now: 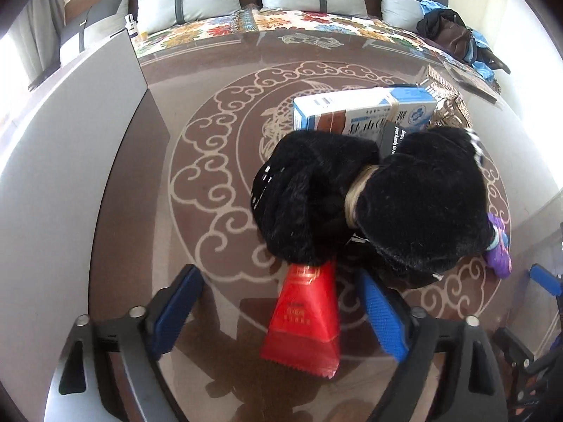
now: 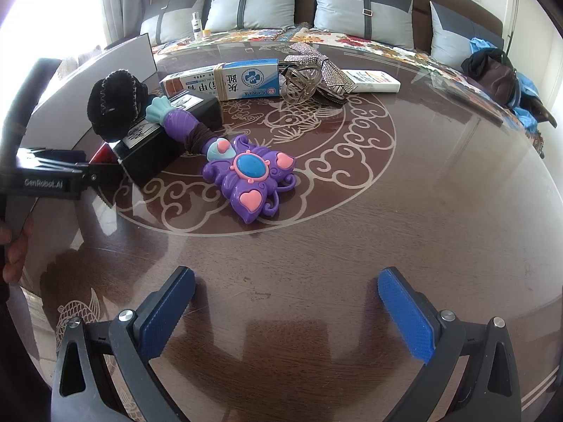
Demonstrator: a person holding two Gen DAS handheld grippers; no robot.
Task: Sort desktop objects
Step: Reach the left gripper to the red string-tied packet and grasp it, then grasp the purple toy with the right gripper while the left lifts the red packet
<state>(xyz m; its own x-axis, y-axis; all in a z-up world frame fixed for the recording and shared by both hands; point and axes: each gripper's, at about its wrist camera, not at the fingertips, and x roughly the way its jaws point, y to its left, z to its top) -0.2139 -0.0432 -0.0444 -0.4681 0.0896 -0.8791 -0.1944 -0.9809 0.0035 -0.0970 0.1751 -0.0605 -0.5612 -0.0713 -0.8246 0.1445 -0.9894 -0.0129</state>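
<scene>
Nearest my left gripper (image 1: 278, 313) lies a red packet (image 1: 302, 327) on the table (image 1: 147, 218), sitting between the spread fingers, which do not touch it. Its far end disappears under a black furry hair bow (image 1: 366, 207). Beyond that I see a blue and white box (image 1: 362, 112). My right gripper (image 2: 285, 313) also stands wide, holding nothing, over bare tabletop. Farther out lies a purple butterfly toy wand (image 2: 246, 172), its handle resting against a black box (image 2: 158, 147). Behind sit a rhinestone hair clip (image 2: 313, 74) and a white remote (image 2: 373, 81).
</scene>
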